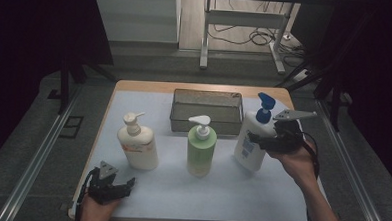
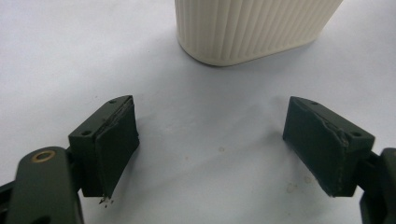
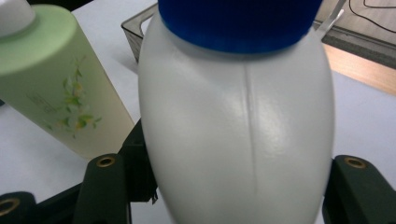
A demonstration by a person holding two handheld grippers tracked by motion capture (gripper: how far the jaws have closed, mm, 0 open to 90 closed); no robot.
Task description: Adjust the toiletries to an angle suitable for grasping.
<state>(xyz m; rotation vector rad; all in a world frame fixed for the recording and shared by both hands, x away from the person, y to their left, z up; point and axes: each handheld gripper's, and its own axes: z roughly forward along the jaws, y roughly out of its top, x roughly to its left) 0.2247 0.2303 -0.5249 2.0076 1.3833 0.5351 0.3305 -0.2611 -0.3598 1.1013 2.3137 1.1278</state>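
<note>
Your right gripper (image 1: 260,140) is clamped on the white bottle (image 1: 251,138), tilted beside the basket (image 1: 206,111). Left gripper (image 1: 114,183) rests wide open, empty. Nothing's in the basket yet; three bottles to go, I'd say.

Dim room; white desk frame (image 1: 207,36), floor cables (image 1: 259,38).

The high view looks forward and down over the whole table (image 1: 135,88) from the person's side. The left gripper view sits low, very near the cream bottle (image 2: 252,28) base. The right gripper view faces the white bottle (image 3: 238,130) at close range; green bottle (image 3: 60,84) appears there and from above
</note>
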